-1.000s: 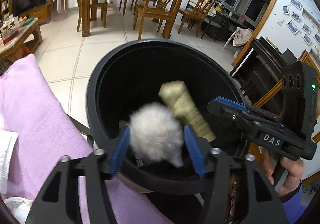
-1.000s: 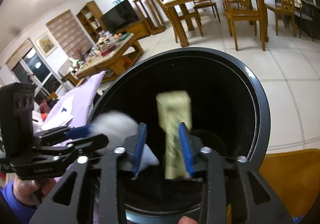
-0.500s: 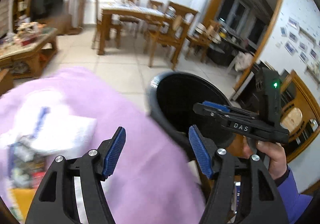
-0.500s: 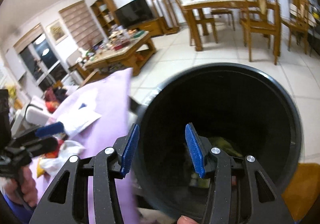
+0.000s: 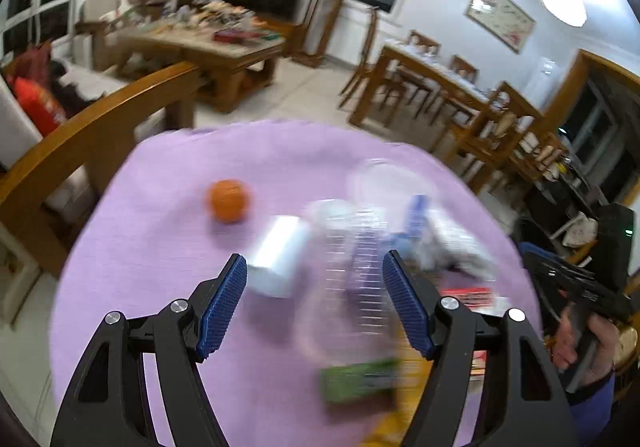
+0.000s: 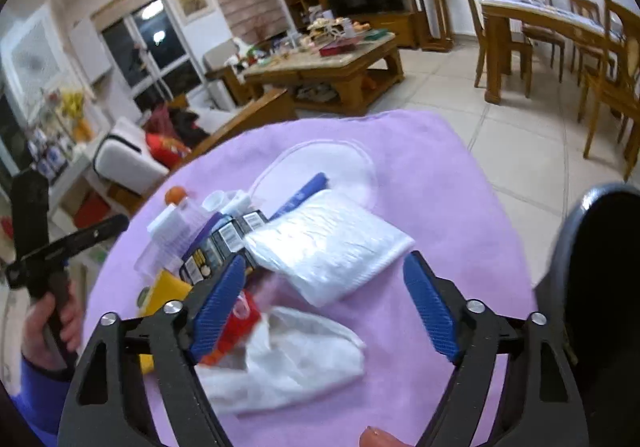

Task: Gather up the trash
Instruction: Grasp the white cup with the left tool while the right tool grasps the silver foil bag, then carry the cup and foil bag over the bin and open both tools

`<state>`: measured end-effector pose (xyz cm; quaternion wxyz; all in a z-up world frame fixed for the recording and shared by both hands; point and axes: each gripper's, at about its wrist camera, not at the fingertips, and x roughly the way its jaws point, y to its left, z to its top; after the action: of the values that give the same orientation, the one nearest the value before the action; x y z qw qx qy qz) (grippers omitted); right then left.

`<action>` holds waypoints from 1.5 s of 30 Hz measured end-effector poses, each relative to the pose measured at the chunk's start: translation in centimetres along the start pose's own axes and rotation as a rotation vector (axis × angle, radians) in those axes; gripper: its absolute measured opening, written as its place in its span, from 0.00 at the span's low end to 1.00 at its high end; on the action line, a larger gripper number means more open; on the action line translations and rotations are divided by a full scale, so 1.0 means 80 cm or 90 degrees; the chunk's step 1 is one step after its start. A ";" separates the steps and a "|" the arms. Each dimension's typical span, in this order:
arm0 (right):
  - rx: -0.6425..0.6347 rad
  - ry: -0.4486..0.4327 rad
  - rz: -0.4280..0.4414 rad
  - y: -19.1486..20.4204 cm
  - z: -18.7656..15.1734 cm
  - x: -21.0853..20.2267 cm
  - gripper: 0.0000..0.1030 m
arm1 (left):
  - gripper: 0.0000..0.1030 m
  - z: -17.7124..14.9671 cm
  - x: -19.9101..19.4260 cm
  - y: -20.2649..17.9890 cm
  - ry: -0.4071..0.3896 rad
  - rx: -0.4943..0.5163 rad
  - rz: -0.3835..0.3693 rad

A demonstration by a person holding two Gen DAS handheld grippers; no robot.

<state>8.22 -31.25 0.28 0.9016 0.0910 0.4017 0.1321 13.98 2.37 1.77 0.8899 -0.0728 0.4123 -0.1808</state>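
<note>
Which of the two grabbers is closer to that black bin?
Right. The right gripper hangs over the purple cloth with the black bin just beside it at the cloth's edge. The left gripper is over the clutter farther along, and no bin shows in its view.

Motion blur smears most of the left wrist view: the clear bottle (image 5: 352, 271) lying on the desk (image 5: 160, 247) is a streaked outline, and the green packet (image 5: 360, 379) below it shows no legible print. The yellow thing at the bottom edge is cut off. In the right wrist view the black bin (image 6: 600, 267) is cropped by the right edge, and the red wrapper (image 6: 240, 323) sits partly behind a blue finger.
</note>
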 end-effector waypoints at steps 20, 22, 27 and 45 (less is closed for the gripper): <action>-0.063 0.060 -0.054 0.022 0.002 0.092 0.57 | 0.38 -0.001 0.073 0.036 0.068 0.042 0.003; -0.055 0.050 -0.046 0.019 0.001 0.084 0.55 | 0.38 -0.001 0.069 0.040 0.064 0.029 -0.012; -0.020 0.018 0.009 0.010 -0.003 0.049 0.51 | 0.38 0.003 0.036 0.031 0.028 0.025 -0.034; 0.044 -0.118 0.071 -0.080 -0.030 -0.141 0.51 | 0.38 -0.008 -0.005 -0.192 -0.001 0.154 -0.168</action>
<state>0.21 -40.66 4.86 0.9225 0.1561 0.3153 0.1589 9.27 -11.66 5.91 0.8611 -0.0191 0.3739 -0.3440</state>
